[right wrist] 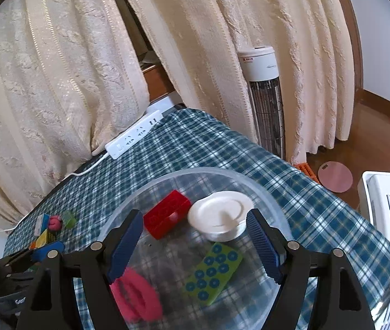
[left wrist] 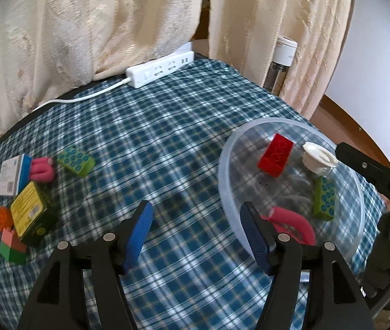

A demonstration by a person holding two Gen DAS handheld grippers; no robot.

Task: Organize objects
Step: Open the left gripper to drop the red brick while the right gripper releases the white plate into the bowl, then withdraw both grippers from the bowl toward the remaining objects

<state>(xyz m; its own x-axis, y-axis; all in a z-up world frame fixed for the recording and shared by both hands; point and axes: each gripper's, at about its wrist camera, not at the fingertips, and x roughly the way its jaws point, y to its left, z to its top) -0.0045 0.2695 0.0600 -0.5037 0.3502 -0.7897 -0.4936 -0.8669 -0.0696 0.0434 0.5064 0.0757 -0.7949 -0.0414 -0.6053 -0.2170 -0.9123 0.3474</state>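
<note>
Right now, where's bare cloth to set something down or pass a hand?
Widest free patch: the plaid cloth between the clear bowl and the green brick, running back to the power strip. Crowded: the left cluster around the yellow box, and the bowl itself, holding the red brick, white lid, another green brick and pink pieces.

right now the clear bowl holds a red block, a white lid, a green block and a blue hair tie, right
Not quite: the hair tie in the clear bowl is pink, as the right wrist view shows. The red block, white lid and green block are there.
</note>
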